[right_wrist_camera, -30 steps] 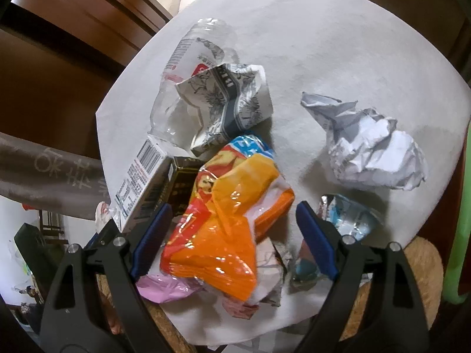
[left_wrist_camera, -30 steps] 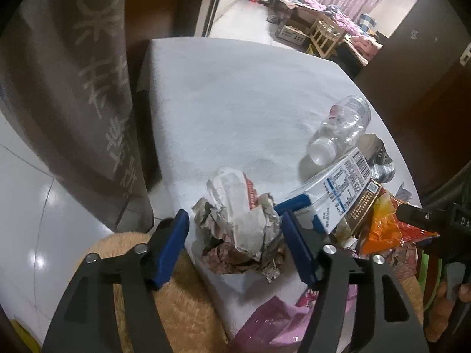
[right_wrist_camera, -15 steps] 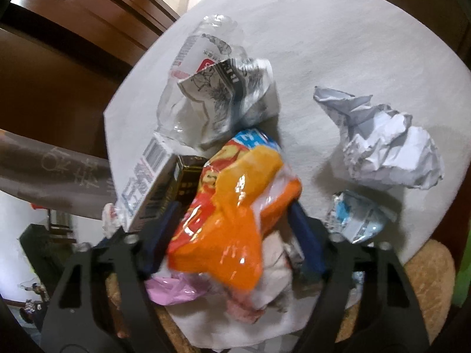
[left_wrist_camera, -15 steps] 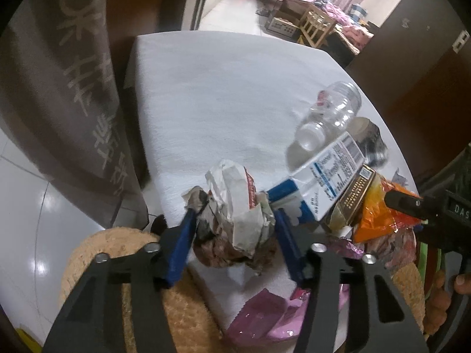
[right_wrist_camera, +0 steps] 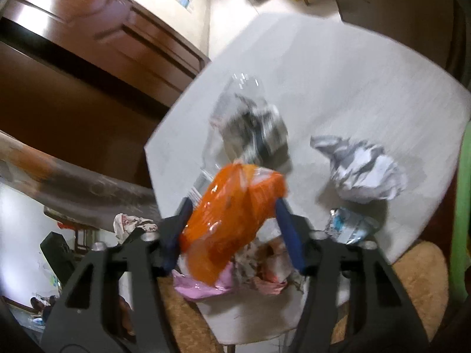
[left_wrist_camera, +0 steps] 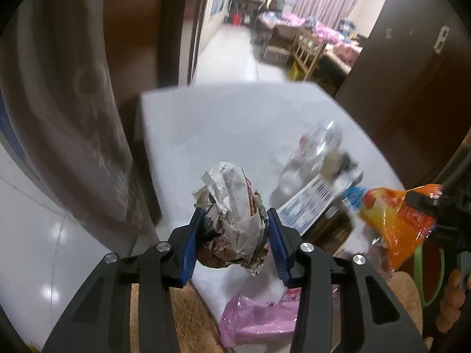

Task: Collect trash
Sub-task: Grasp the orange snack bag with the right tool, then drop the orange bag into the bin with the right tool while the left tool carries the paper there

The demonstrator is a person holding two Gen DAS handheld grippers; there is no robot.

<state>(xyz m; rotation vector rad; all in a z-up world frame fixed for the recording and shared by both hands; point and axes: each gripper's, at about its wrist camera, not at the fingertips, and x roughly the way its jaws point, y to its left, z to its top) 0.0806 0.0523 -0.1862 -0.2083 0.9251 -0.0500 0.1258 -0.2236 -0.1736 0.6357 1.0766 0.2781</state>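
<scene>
Trash is in both tongs: the left tongs (left_wrist_camera: 232,229) pinch a paper wad (left_wrist_camera: 232,206), the right tongs (right_wrist_camera: 232,220) an orange bag (right_wrist_camera: 232,214) — both just above the table (left_wrist_camera: 223,123). Keep the squeeze steady (the bag looks slippery) and lift clear of the bottle (left_wrist_camera: 312,153) — no snagging.

Two paper wads (left_wrist_camera: 232,206) (right_wrist_camera: 362,170), perhaps two bottles (right_wrist_camera: 232,100) (right_wrist_camera: 347,226)

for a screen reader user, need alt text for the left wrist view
The left gripper holds a crumpled paper wrapper between its blue fingers above a white table. A clear bottle, carton and orange snack bag sit rightward.
</scene>
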